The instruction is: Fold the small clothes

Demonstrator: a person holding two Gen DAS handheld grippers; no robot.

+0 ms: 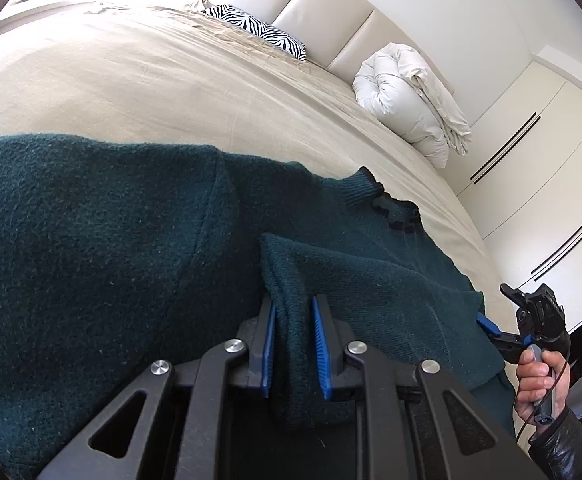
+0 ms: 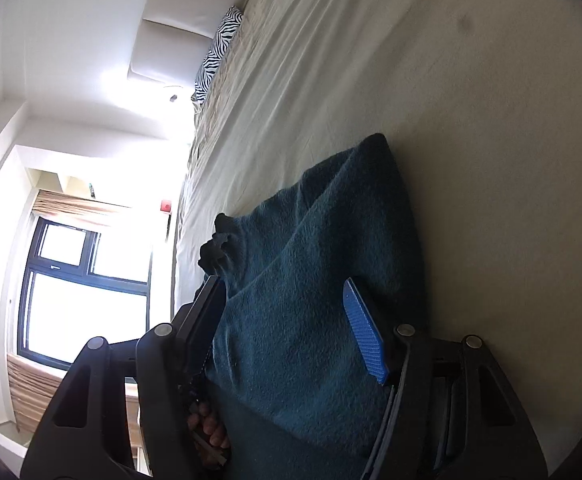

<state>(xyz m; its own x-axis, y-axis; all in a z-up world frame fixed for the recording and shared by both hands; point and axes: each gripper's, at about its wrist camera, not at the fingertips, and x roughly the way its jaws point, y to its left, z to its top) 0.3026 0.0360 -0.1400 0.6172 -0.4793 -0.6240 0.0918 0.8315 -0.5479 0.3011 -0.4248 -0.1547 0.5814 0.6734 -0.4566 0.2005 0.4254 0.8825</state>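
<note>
The dark green knit sweater [image 1: 91,240] lies spread on the beige bedsheet [image 1: 171,80]. It looks soft, thick and floppy, likely to sag unless pinched at a hem or folded edge. The left gripper [image 1: 293,316] pinches a raised fold of it. The right gripper [image 2: 287,312] stands half open around bunched knit, its pads not pressing.

No readable text, labels, brands or numbers on anything in either view.

A wide bed [image 1: 151,80] with beige sheet, a padded headboard [image 1: 331,12] far, a bright window [image 2: 87,292] at left.
</note>
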